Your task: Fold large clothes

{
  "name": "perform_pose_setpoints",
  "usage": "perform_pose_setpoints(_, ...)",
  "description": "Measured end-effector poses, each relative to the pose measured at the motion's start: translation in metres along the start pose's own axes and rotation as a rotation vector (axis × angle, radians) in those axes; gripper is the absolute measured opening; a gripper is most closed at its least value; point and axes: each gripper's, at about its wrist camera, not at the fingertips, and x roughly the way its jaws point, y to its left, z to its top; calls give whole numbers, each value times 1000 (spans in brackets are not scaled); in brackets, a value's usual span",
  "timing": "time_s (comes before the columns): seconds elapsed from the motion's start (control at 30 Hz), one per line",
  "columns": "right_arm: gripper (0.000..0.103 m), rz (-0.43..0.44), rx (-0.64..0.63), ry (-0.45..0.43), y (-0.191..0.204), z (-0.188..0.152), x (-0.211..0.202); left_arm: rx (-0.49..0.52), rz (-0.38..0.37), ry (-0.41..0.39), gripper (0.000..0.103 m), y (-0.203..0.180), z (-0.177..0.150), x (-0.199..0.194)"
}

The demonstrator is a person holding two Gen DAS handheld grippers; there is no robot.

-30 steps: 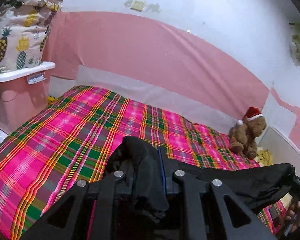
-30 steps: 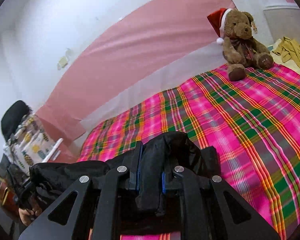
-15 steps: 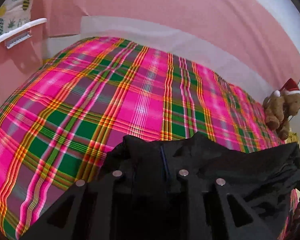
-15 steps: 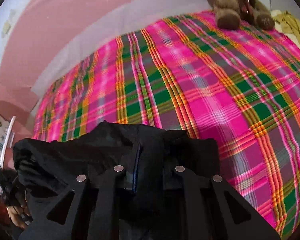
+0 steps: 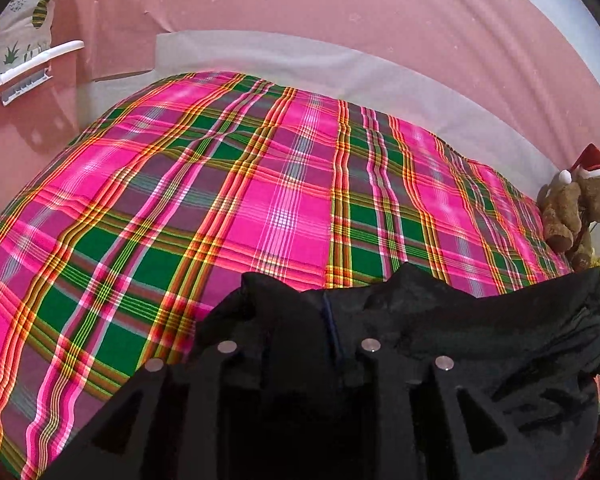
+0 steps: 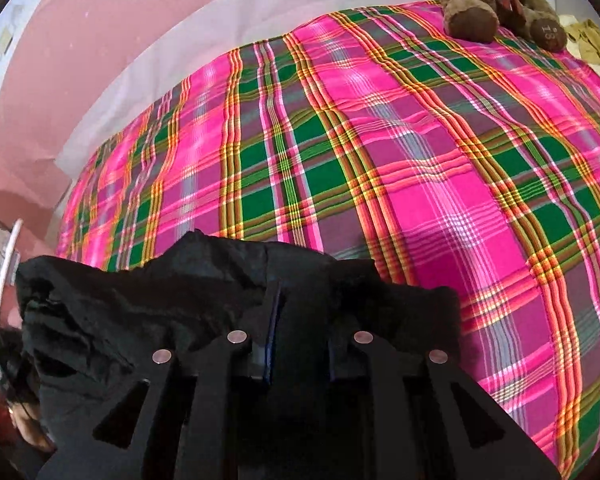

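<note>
A black garment (image 5: 480, 320) is stretched between my two grippers, low over the near edge of a bed with a pink and green plaid sheet (image 5: 260, 200). My left gripper (image 5: 300, 320) is shut on one bunched end, and the cloth spills over its fingers and hides the tips. In the right wrist view the same garment (image 6: 140, 300) runs off to the left. My right gripper (image 6: 300, 320) holds the other end; its jaws are opening, with black cloth still filling the gap between the blue-edged pads.
A brown teddy bear (image 5: 576, 208) in a red hat sits at the bed's far right corner (image 6: 472, 8). Beside it lies a yellow cloth (image 6: 596, 44). A pineapple-print cloth (image 5: 16, 36) hangs over a white rail (image 5: 28, 64) at left. Pink wall behind.
Both grippers have come down and tilted toward the bed, bringing the black garment from mid-air to just over the plaid sheet. The cloth now spreads wider and slacker between them.
</note>
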Motion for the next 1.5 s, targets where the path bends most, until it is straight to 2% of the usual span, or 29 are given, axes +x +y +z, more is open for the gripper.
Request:
perform_pose_setpoints(0.03,22,24,16,-9,-2,0,-4,-2,-3,1,27,0,0,0)
perform_pose_setpoints(0.13,34,136,92,-35,-12,3,-18,-24,-34,9,30,4,4,-5)
perform_pose_setpoints(0.2,52,205,122,-56,-15,6,-26,-61,-69,13,39,8,8,-9)
perform_pose_setpoints(0.23,55,244,142,-78,-17,7,-32,-78,-91,7,43,10,10,-11)
perform_pose_setpoints(0.3,63,254,158,-133,-17,8,-43,-101,-124,-17,60,11,13,-18)
perform_pose_setpoints(0.37,64,246,160,-189,-16,9,-54,-119,-142,-53,72,12,17,-27)
perform_pose_setpoints(0.4,64,235,154,-221,-14,10,-60,-131,-154,-73,83,12,20,-33)
perform_pose_setpoints(0.47,64,196,115,-272,-7,9,-72,-134,-143,-138,90,14,25,-47)
perform_pose_setpoints(0.57,64,151,1,-295,12,3,-83,-130,-132,-185,90,15,34,-65)
perform_pose_setpoints(0.7,64,71,-196,-244,47,-18,-76,-102,-174,-167,90,10,30,-77)
perform_pose_setpoints(0.77,64,23,-281,-197,62,-29,-63,-36,-195,-122,90,-4,21,-76)
perform_pose_setpoints(0.87,64,-23,-343,-143,68,-37,-48,100,-239,5,90,-35,5,-60)
perform_pose_setpoints(0.93,64,-58,-365,-87,72,-35,-31,171,-251,66,90,-53,-4,-48)
perform_pose_setpoints(1.03,64,-125,-395,-21,71,-26,-4,245,-233,112,90,-75,-6,-25)
perform_pose_setpoints(1.23,65,-182,-372,60,56,-8,35,303,-138,139,90,-91,1,27)
perform_pose_setpoints(1.37,65,-184,-327,76,45,-3,53,306,-113,166,92,-94,2,50)
perform_pose_setpoints(1.5,66,-187,-302,54,40,-4,62,313,-88,168,92,-96,-1,62)
